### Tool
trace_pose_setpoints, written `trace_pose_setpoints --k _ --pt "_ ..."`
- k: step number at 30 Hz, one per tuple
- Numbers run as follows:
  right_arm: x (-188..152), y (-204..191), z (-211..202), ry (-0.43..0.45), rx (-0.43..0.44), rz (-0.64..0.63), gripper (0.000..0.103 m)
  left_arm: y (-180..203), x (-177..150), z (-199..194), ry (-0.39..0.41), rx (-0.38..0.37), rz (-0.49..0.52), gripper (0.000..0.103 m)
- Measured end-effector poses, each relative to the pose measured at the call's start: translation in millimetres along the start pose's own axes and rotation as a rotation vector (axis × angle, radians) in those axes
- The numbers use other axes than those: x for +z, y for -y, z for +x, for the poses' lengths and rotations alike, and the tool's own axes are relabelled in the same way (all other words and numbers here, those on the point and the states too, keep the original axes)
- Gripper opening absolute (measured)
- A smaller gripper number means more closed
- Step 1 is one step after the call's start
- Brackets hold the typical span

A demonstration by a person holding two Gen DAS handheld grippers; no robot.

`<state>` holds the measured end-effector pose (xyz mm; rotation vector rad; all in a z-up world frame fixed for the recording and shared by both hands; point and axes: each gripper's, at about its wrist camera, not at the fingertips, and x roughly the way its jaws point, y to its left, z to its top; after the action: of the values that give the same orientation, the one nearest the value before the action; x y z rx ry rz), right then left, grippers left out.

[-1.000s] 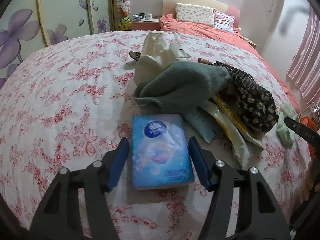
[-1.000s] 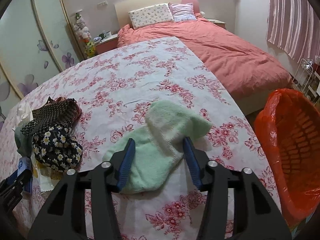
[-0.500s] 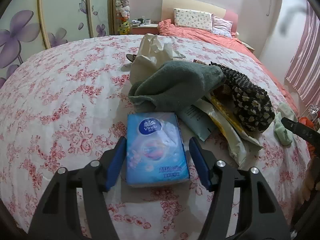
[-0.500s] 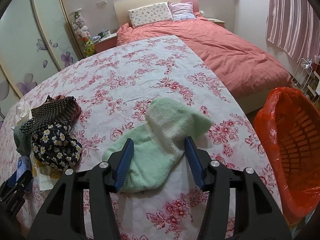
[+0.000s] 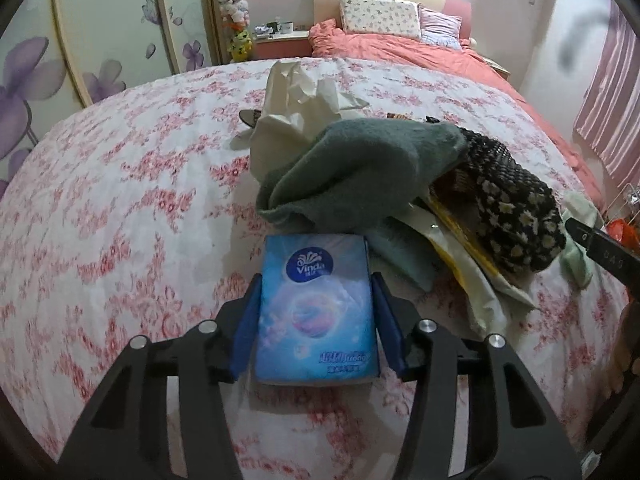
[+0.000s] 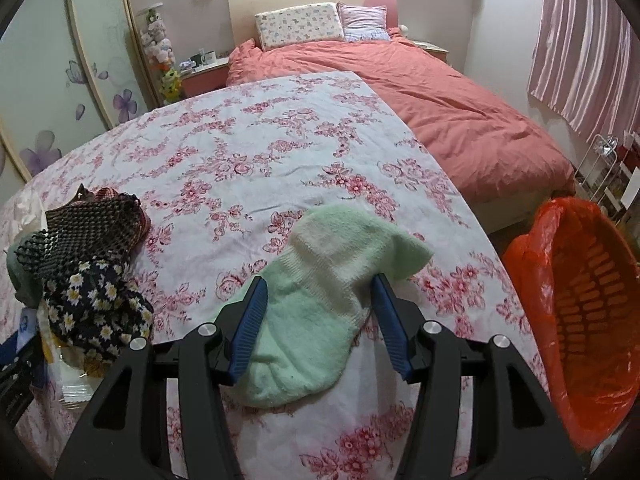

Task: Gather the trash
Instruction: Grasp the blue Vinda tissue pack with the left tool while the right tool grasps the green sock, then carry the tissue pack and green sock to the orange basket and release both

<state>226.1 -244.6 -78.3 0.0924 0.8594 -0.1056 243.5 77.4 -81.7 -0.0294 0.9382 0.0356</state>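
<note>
The left gripper (image 5: 316, 316) points down at a blue tissue pack (image 5: 316, 308) that lies flat on the flowered tablecloth (image 5: 120, 208), and the pack sits squarely between the two blue pads (image 5: 246, 320). The jaws have just been closing on it: both pads now lie against the pack's long sides, left and right, with no cloth showing between pad and wrapper, so the gripper is clamped on the pack, whose near end reaches back toward the gripper body while its far end with the round logo stands out past the fingertips. Just beyond the pack lies a heap: a dark green sock (image 5: 360, 172) draped over a cream plastic bag (image 5: 288, 108), a black daisy-print cloth (image 5: 516, 216) to its right, and flat yellow and pale wrappers (image 5: 472, 264) poking out from under them. The pack's far right corner lies near a pale teal packet (image 5: 404, 256) in that heap; whether they touch is unclear. The right gripper (image 6: 320, 320) hangs over a light green sock (image 6: 320, 300) spread on the same cloth. Its jaws stand moderately wide, one pad at each side of the sock's middle, the left pad at the sock's edge and the right pad at its other edge; whether they press on it cannot be told. The sock's heel lies beyond the tips, its toe back under the gripper. An orange-lined basket (image 6: 580, 320) stands off the table's right edge.
</note>
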Motion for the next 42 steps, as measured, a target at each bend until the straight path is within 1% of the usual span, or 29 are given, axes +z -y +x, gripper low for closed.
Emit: trace_pose_setpoints --k 5,8,9,10,11,12,13,14,16,20,31,42 --pt "-3.7 2.0 -2.9 -0.002 0.015 0.004 0.056 -5.2 -3.6 -1.9 0.016 -0.012 -0.015 0.052" --pt "-4.4 2.3 -3.1 -0.002 0.014 0.004 0.055 -2.2 -8.3 -3.6 0.034 0.006 -0.009 0.053" --pt "-4.8 2.5 -3.5 -0.001 0.011 0.005 0.054 -1.7 -9.4 -4.0 0.035 0.008 -0.011 0.053" --pt "-5.0 3.4 -4.1 0.001 0.006 0.009 0.046 -1.5 -9.6 -4.5 0.036 0.009 -0.016 0.052" --pt "-5.5 6.1 -5.1 0.004 -0.003 0.021 0.041 -1.8 -9.5 -4.8 0.037 0.01 -0.019 0.052" --pt "-5.7 8.9 -5.6 0.007 -0.003 0.033 0.03 -3.0 -10.1 -5.6 0.038 0.009 -0.019 0.051" --pt "-5.6 12.2 -5.9 0.008 0.0 0.044 0.016 -3.1 -10.4 -6.1 0.038 0.008 -0.019 0.05" --pt "-5.8 16.2 -6.2 0.008 0.016 0.052 0.011 -2.4 -10.8 -6.5 0.04 0.007 -0.019 0.05" --pt "-6.4 20.3 -7.6 0.008 0.033 0.059 0.006 -3.3 -9.4 -6.3 0.035 -0.003 -0.024 0.05" --pt "-7.8 25.3 -20.0 0.037 0.072 0.083 0.005 -4.7 -7.2 -11.1 0.038 -0.012 -0.035 0.049" --pt "-0.8 35.5 -65.9 0.139 0.142 0.109 0.005 0.0 -3.3 -48.8 0.105 -0.034 -0.024 0.049" --pt "2.2 53.3 -101.8 0.223 0.167 0.14 0.005 22.0 6.0 -89.9 0.185 -0.07 0.002 0.049"
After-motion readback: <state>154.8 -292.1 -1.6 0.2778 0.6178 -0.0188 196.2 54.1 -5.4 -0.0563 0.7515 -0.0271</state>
